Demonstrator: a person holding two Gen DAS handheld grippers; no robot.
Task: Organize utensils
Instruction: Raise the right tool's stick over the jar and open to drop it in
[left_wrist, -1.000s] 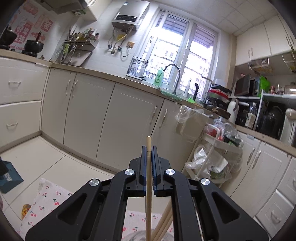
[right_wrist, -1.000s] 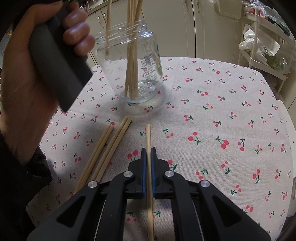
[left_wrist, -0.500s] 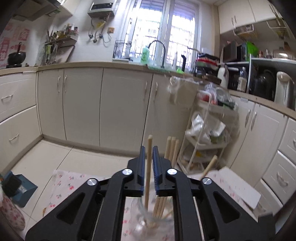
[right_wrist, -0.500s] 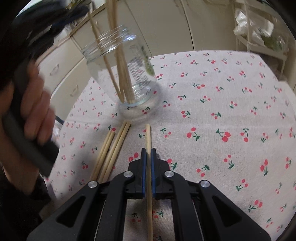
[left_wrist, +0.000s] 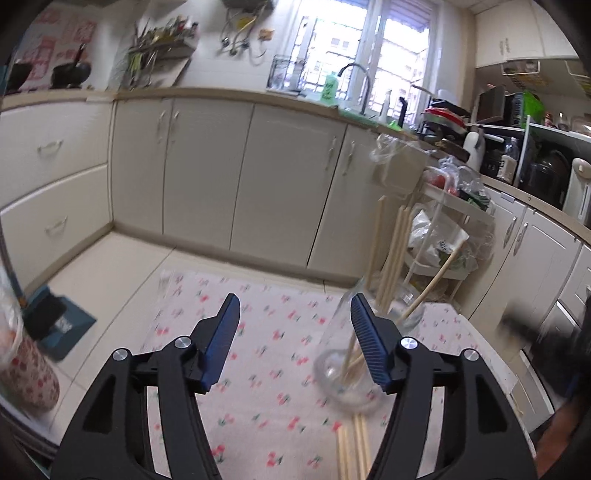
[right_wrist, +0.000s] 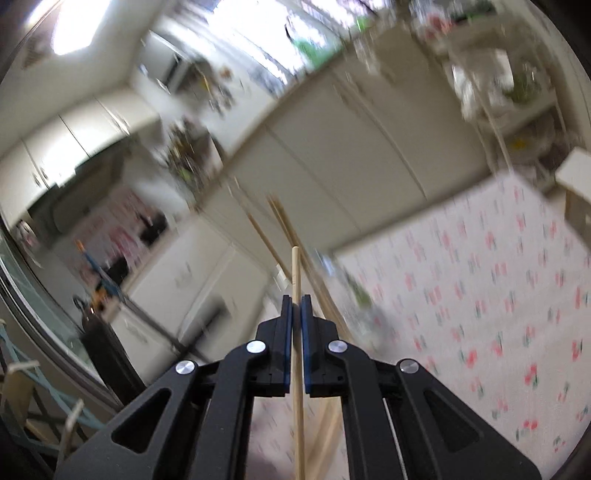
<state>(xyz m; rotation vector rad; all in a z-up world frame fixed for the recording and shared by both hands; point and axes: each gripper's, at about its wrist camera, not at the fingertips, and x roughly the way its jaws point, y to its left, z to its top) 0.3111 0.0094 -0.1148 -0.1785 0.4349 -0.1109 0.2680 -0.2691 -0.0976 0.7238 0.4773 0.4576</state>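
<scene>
chopstick (right_wrist: 296, 280): pale matt wood, in my right gripper (right_wrist: 296, 306)
jar (left_wrist: 354, 373): clear glossy glass
tablecloth (left_wrist: 266, 391): matt printed cloth under the jar

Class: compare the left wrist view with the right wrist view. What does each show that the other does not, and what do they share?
Only the left wrist view shows the open, empty left gripper and loose wooden chopsticks lying flat on the cloth. Only the right wrist view shows the right gripper shut on a single wooden chopstick. Both show the cherry-print tablecloth and the chopsticks standing in the clear glass jar.
</scene>
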